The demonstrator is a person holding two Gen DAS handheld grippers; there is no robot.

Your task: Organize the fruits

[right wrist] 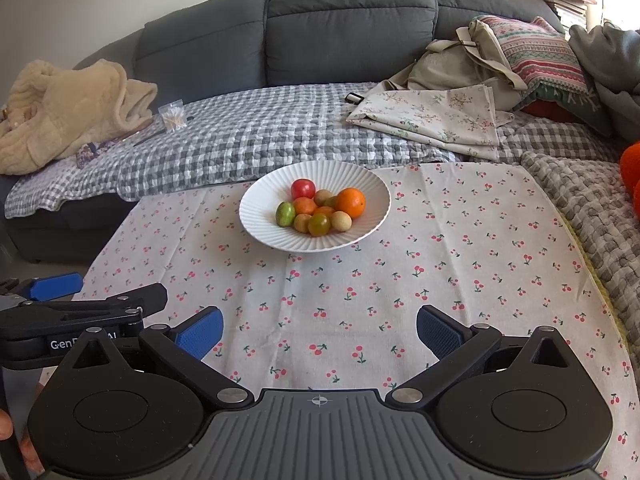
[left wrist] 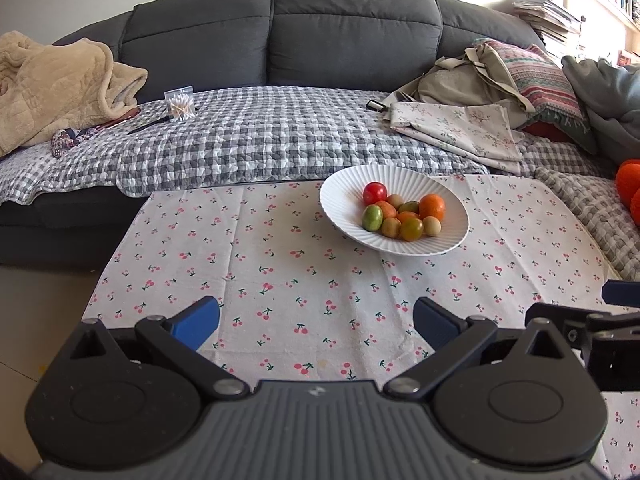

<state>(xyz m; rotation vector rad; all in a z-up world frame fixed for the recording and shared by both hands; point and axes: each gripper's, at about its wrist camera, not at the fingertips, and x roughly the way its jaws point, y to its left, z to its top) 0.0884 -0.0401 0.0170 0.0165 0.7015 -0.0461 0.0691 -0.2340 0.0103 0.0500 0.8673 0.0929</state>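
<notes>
A white ribbed bowl stands at the far side of the cherry-print tablecloth. It holds several small fruits: a red tomato, an orange, a green fruit and some yellowish ones. My left gripper is open and empty above the near cloth, well short of the bowl. My right gripper is open and empty too, beside the left one.
A grey sofa with a checked quilt lies behind the table. On it are a beige blanket, a cotton-swab box, folded floral cloth and a bag. An orange object sits at the right edge.
</notes>
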